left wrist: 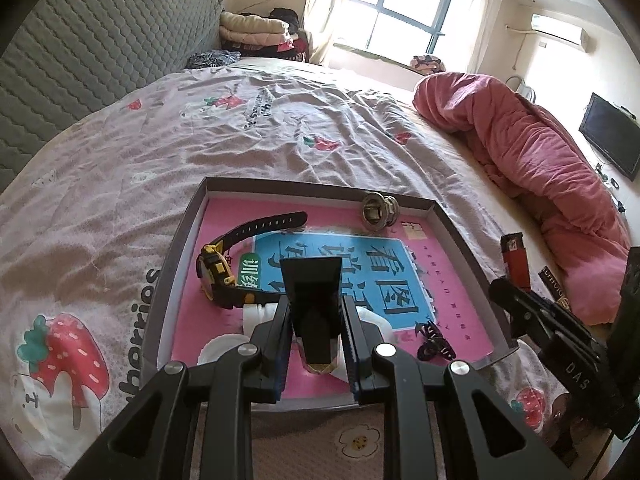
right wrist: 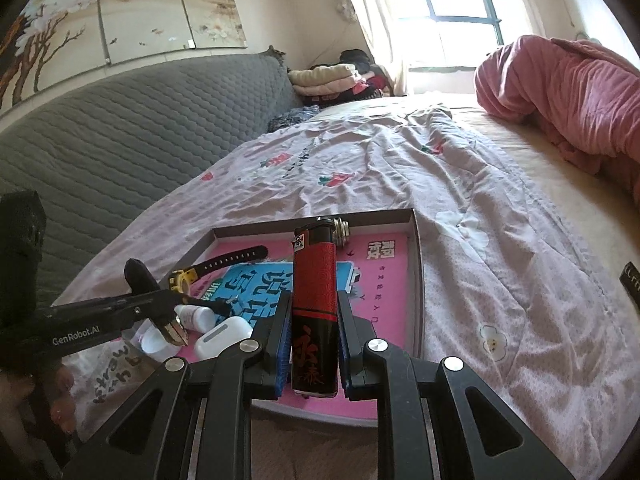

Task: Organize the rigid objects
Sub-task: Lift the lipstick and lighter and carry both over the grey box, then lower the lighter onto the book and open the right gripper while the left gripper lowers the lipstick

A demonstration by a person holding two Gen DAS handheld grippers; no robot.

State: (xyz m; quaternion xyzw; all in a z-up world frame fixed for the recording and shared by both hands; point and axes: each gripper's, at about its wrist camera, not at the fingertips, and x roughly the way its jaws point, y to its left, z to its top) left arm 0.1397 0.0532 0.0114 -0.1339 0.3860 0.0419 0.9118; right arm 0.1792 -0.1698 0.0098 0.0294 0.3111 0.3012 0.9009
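A rumpled pink quilt (left wrist: 532, 152), folded blankets (left wrist: 256, 28), perhaps a television (left wrist: 610, 136).

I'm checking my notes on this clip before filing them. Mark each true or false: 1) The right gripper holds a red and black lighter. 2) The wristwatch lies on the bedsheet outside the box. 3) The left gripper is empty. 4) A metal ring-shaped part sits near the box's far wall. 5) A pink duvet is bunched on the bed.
1) True: the right gripper is shut on the lighter.
2) False: the wristwatch lies inside the box.
3) False: the left gripper clamps a black tapered object.
4) True: the metal part sits there.
5) True: the pink duvet.
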